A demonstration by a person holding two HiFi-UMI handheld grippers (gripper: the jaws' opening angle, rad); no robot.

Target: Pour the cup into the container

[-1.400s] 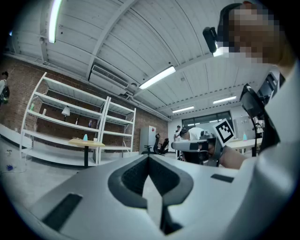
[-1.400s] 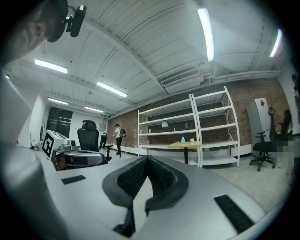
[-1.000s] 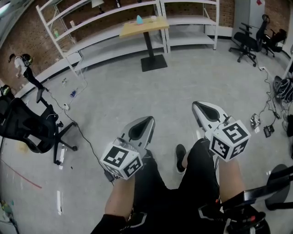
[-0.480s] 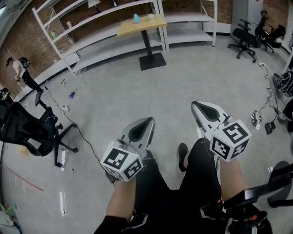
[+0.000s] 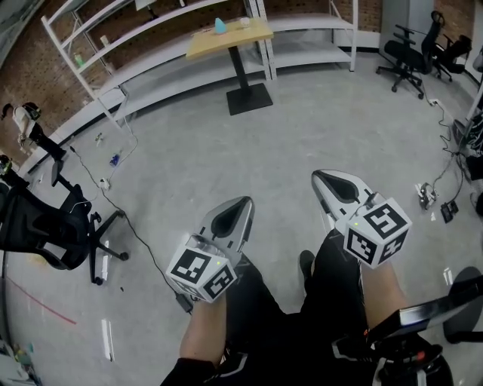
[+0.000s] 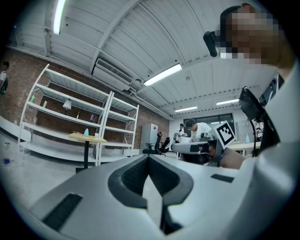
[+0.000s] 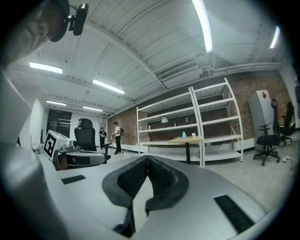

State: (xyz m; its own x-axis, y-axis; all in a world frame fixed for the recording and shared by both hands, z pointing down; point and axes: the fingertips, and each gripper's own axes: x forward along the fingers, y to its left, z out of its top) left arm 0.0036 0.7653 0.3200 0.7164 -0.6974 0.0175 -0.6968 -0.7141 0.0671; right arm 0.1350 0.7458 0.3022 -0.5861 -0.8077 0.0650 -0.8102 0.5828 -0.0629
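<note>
- Left gripper (image 5: 244, 202) – a grey-and-white two-jaw hand tool, held level above the person's left thigh. In the left gripper view (image 6: 149, 158) its black ribbed pads meet at the tip, clenched on nothing.
- Right gripper (image 5: 319, 176) – the same make, level above the right thigh. In the right gripper view (image 7: 146, 158) the pads are pressed together with nothing between them.
- Left marker cube (image 5: 201, 268) and right marker cube (image 5: 377, 231) – white cubes at the rear of each gripper, printed with black square patterns (coded blocks, not lettering).
- Small white cup (image 5: 244, 22) – standing on the far table, well apart from both grippers. Any print on it is too small to tell.
- Pale-blue cone-shaped vessel (image 5: 219, 25) – on the same tabletop, near the cup but not touching it (also seen in the right gripper view (image 7: 184, 134)).
- Light-wood square table on a black pedestal (image 5: 256, 34) – across the floor, in front of the shelving.
- White metal shelving racks (image 5: 173, 71) – along the red-brick wall.
- Tall grey cabinet (image 7: 262, 110) – carries a red diamond-shaped mark, and its wording cannot be read.
- Black office chair (image 5: 38, 226) – at the left, with another black swivel chair (image 5: 404, 56) at the far right.
- Person's black trousers (image 5: 332, 301) and black shoe (image 5: 306, 264) – over the grey concrete floor (image 5: 226, 151).
</note>
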